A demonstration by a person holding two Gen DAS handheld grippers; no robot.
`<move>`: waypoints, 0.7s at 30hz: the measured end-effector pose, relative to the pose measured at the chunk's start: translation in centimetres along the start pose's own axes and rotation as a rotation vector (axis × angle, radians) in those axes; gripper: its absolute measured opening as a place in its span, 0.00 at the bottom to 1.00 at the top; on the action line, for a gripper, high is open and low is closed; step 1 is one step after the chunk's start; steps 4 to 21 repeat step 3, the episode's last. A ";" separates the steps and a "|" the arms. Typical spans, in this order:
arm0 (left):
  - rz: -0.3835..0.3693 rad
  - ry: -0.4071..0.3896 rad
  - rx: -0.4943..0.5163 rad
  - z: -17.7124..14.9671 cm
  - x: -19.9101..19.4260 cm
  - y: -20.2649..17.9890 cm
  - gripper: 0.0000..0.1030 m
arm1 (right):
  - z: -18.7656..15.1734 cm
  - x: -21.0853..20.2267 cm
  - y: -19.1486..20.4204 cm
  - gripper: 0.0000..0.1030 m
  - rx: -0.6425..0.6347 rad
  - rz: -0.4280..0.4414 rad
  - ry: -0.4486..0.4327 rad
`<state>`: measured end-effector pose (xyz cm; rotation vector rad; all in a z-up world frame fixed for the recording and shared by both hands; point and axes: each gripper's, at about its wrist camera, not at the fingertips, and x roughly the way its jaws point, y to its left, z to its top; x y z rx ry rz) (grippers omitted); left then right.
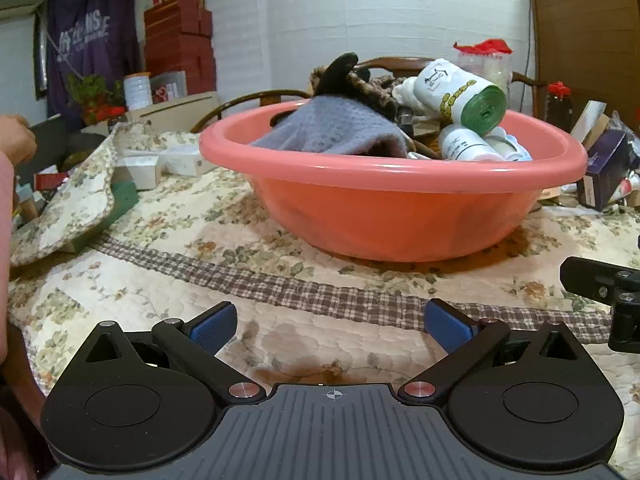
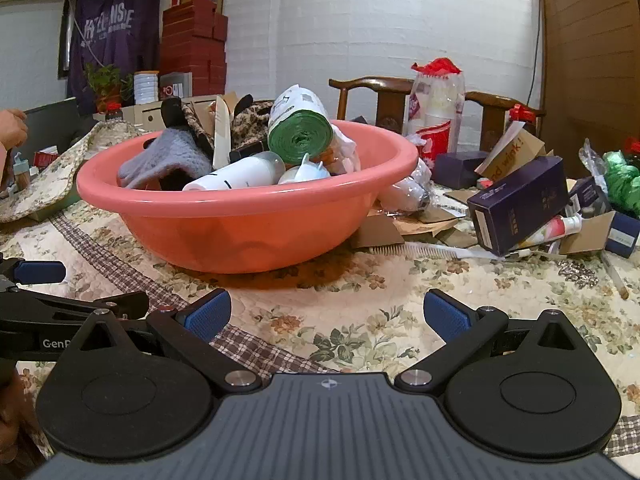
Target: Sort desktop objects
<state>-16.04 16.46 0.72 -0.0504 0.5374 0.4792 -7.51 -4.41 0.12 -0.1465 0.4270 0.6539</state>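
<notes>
A pink plastic basin (image 1: 392, 216) (image 2: 240, 232) stands on the floral quilted table. It holds a grey knitted cloth (image 1: 332, 128) (image 2: 160, 160), a roll of green bags (image 1: 464, 96) (image 2: 300, 128), white bottles (image 1: 468, 146) (image 2: 240, 176) and a leopard-print item (image 1: 372, 88). My left gripper (image 1: 332, 326) is open and empty, low over the cloth in front of the basin. My right gripper (image 2: 328, 314) is open and empty, in front of the basin's right side. The left gripper shows at the left edge of the right wrist view (image 2: 40, 272).
Right of the basin lie a dark purple box (image 2: 520, 204), a white comb (image 2: 432, 250), a tube (image 2: 560, 228), cardboard pieces and a bag of cups (image 2: 436, 112). White boxes (image 1: 160, 164) and a folded quilt edge (image 1: 76, 196) lie left. Wooden chairs stand behind.
</notes>
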 end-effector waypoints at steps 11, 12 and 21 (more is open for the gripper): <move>0.017 -0.002 0.004 0.0 0.0 -0.2 1.00 | 0.0 0.0 0.0 0.99 0.003 0.000 0.001; 0.017 -0.002 0.004 0.0 0.0 -0.2 1.00 | 0.0 0.0 0.0 0.99 0.003 0.000 0.001; 0.017 -0.002 0.004 0.0 0.0 -0.2 1.00 | 0.0 0.0 0.0 0.99 0.003 0.000 0.001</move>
